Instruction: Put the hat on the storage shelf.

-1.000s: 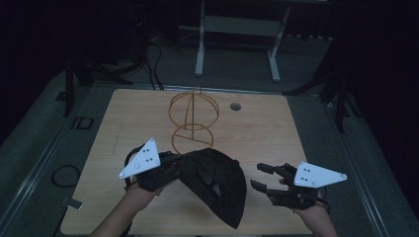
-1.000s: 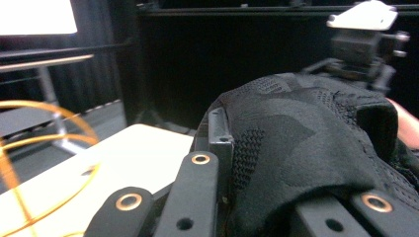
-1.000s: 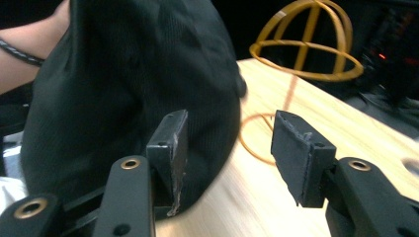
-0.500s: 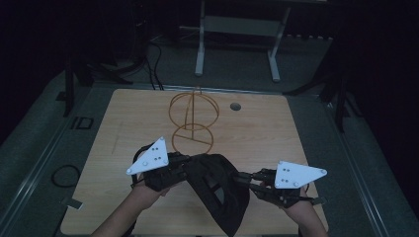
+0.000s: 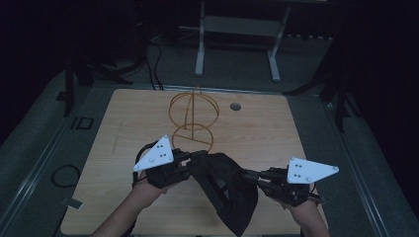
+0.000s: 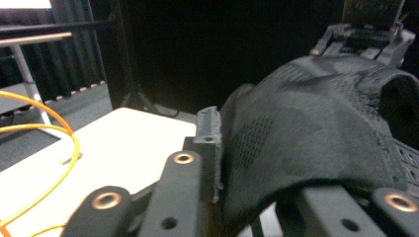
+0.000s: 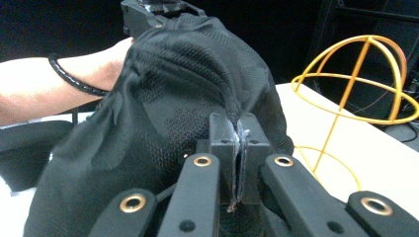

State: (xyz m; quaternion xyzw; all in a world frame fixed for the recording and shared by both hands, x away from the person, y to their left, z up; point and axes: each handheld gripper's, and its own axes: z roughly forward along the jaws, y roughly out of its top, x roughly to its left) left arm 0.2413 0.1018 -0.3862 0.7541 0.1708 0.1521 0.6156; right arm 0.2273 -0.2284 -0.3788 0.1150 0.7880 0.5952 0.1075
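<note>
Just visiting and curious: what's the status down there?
Both grippers, left gripper and right gripper, clamp the black cap. Cap raised between them. Yellow wire hat stand beyond, unobstructed.

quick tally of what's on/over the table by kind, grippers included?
Black mesh cap: 1
Yellow wire stand: 1
Grippers: 2, left gripper and right gripper, both pinching the cap's edge
Table grommet: 1
Total: 5

Mesh cap point(image 5: 225, 190) hangs between my left hand-held gripper point(image 5: 190, 159) and my right hand-held gripper point(image 5: 247, 175), over the desk's point(image 5: 276, 128) near edge. Wire stand point(image 5: 192, 116) behind it, mid-desk.
</note>
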